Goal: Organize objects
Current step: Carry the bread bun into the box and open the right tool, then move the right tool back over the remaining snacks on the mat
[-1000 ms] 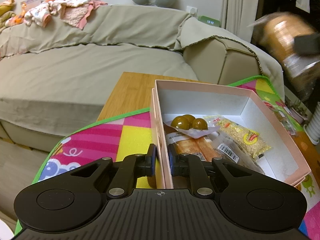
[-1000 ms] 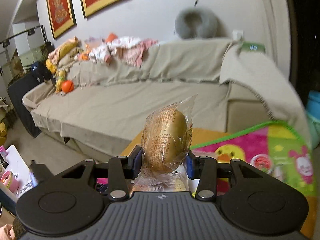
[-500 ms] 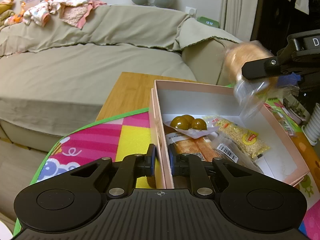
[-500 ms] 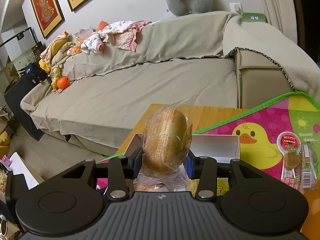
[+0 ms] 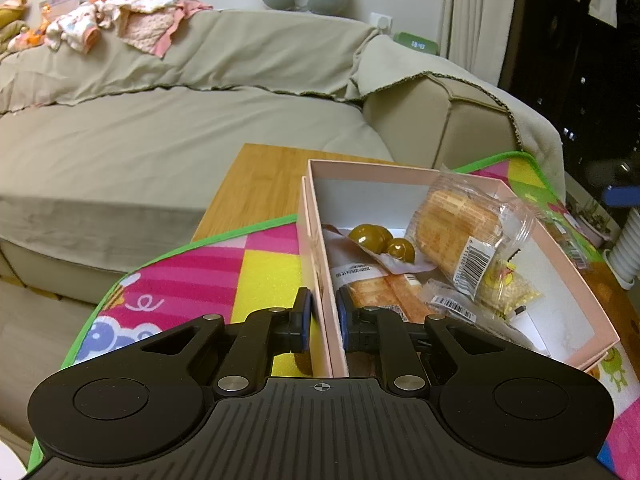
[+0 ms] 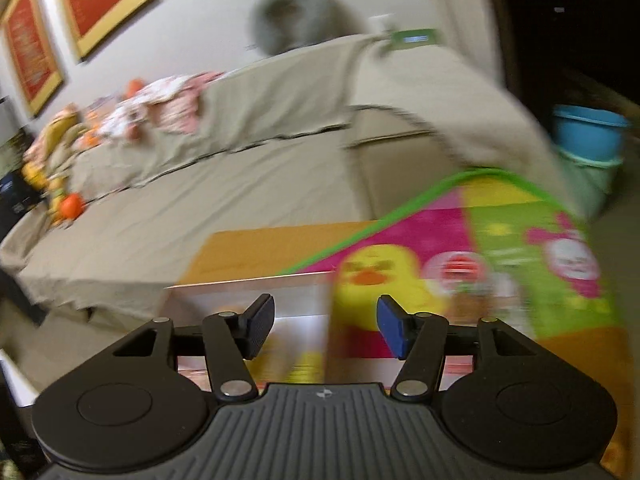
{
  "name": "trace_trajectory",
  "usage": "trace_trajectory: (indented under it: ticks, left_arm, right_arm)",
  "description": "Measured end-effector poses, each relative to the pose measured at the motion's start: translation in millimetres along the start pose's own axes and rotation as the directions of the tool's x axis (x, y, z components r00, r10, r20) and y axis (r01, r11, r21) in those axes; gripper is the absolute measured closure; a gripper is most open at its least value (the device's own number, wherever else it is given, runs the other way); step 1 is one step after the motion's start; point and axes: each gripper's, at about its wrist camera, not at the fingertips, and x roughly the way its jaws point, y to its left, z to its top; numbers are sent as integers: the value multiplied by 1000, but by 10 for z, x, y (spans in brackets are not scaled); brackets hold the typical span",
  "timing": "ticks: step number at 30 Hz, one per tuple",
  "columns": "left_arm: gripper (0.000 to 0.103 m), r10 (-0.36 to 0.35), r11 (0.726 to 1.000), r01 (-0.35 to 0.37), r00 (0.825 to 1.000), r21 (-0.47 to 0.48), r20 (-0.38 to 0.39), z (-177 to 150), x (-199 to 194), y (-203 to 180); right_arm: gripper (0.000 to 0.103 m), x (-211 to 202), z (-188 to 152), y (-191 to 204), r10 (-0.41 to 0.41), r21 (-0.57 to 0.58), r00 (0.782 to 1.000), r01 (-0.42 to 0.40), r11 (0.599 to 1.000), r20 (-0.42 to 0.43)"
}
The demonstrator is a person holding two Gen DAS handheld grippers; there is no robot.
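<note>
- Pink box [image 5: 516, 204] sits on play mat [image 5: 256, 264] over wooden table [image 5: 256, 176]; open top.
- Box contents: wrapped bread [image 5: 460, 232] leaning at the 1 o'clock corner against the far wall; brown glossy snack pack [image 5: 376, 240] at 12 o'clock; orange wrapped packet [image 5: 384, 296] near the left wall; grain packet [image 5: 508, 288] at 3 o'clock, partly under the bread.
- Left tool [image 5: 322, 320] clenched on the box's left wall, one pad inside, one outside.
- Right tool [image 6: 326, 324] released; jaws have just been opening, nothing between them. View blurred.
</note>
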Motion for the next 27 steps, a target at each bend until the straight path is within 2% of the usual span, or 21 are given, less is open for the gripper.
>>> trace_trajectory:
  ticks: [4, 7, 10, 14, 16, 17, 19, 21, 24, 27]
  left_arm:
    - [88, 3, 1000, -3, 1000, -2, 1, -14, -9, 8]
    - [88, 4, 1000, -4, 1000, -4, 0, -17, -15, 0]
    - [88, 11, 1000, -11, 1000, 0, -2, -10, -10, -16]
    - [88, 16, 1000, -16, 1000, 4, -3, -13, -12, -25]
    - [88, 18, 1000, -18, 1000, 6, -4, -15, -17, -31]
    - [88, 19, 1000, -19, 1000, 7, -4, -16, -17, -33]
    - [88, 17, 1000, -17, 1000, 7, -5, -13, -16, -30]
    - [88, 14, 1000, -14, 1000, 6, -5, -17, -19, -24]
    - [88, 10, 1000, -10, 1000, 4, -2, -21, -19, -19]
    - [87, 6, 1000, -6, 1000, 2, 1, -21, -15, -11]
  right_arm:
    - [44, -106, 1, -544, -115, 98, 993, 115, 989, 2]
    - [44, -140, -62, -689, -137, 111, 991, 137, 984, -8]
    - [44, -128, -131, -397, -98, -5, 995, 98, 995, 11]
    - [44, 5, -217, 300, 25, -206, 999, -19, 978, 27]
    - [48, 111, -242, 610, 64, -261, 998, -55, 964, 27]
    - [57, 177, -245, 751, 71, -281, 997, -60, 958, 30]
    - [69, 337, -241, 972, 62, -317, 998, -50, 947, 27]
    - [75, 489, -264, 1122, 2, -367, 1000, 8, 930, 27]
    - [76, 637, -321, 1130, -93, -422, 995, 104, 901, 46]
    - [76, 635, -371, 1003, -113, -410, 994, 107, 906, 10]
